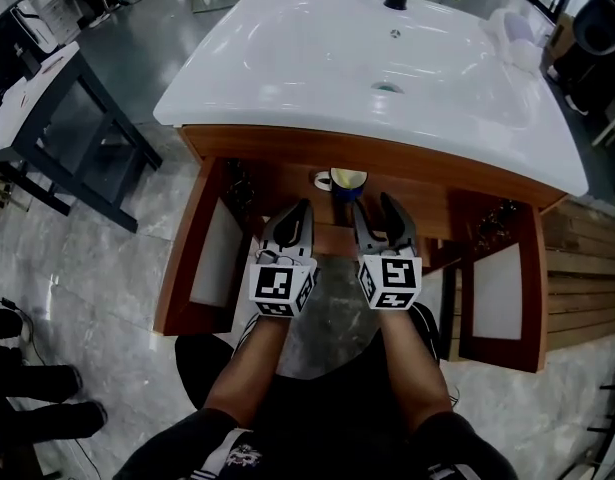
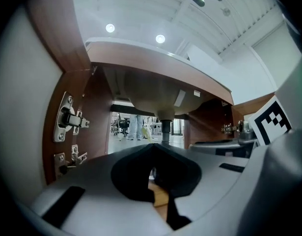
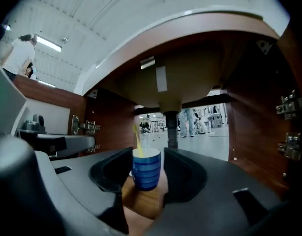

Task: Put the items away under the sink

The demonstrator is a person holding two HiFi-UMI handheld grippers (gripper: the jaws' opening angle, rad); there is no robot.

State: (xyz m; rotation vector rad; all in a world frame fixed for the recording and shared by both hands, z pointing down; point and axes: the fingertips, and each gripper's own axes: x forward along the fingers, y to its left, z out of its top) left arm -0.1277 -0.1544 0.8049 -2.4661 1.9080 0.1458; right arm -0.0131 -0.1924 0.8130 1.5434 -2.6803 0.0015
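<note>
A blue striped cup (image 1: 347, 181) (image 3: 146, 168) with a yellow stick (image 3: 137, 140) in it stands upright on the wooden shelf (image 1: 332, 240) inside the cabinet under the white sink (image 1: 317, 58). My right gripper (image 1: 375, 206) (image 3: 147, 152) points level at the cup with its jaws apart. The cup sits just ahead of its fingertips, and neither pad presses on it. My left gripper (image 1: 305, 208) (image 2: 153, 149) hovers beside it to the left, its tips meeting with nothing between them.
Both cabinet doors stand open: the left door (image 1: 212, 258) and the right door (image 1: 497, 293). The drain pipe (image 3: 172, 129) (image 2: 165, 129) drops behind the cup. Hinges (image 2: 67, 119) (image 3: 288, 107) line the side walls. A grey table (image 1: 47, 98) stands far left.
</note>
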